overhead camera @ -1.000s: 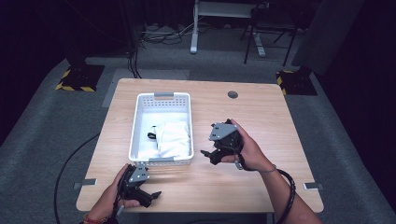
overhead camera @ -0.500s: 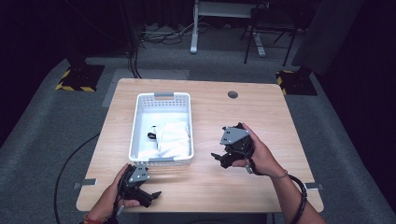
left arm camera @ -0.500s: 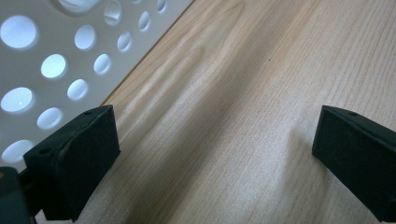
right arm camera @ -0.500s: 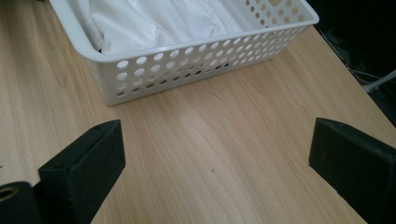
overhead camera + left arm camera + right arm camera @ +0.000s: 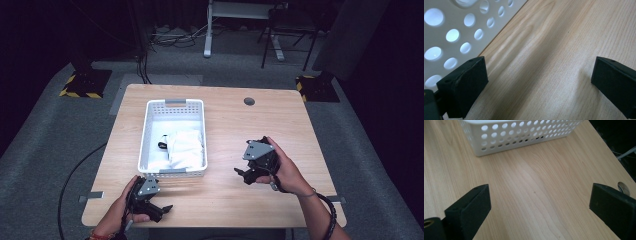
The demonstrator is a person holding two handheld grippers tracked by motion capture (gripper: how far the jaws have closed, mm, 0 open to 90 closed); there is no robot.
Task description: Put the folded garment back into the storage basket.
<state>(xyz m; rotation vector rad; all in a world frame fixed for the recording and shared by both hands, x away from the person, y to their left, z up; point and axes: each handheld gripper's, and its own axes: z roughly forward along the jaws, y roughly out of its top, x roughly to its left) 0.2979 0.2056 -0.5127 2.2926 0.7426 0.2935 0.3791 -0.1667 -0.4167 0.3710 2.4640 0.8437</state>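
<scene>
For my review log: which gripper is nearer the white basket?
Left. The left gripper sits just off the near end of the white basket; the right gripper is farther off, past its right side.

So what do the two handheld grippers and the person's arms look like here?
Both grippers, left gripper and right gripper, are black, each topped by a grey three-cornered plate, with blocky black jaws. A black cable trails along the right forearm. The arms are bare; a reddish band circles the left wrist.

Pale wood-grain table (image 5: 225, 125), smooth and matt. White perforated plastic basket (image 5: 172, 172), faintly glossy, holding soft white cloth (image 5: 186, 147). Matt black claw (image 5: 537, 202) pads, slightly rough.
</scene>
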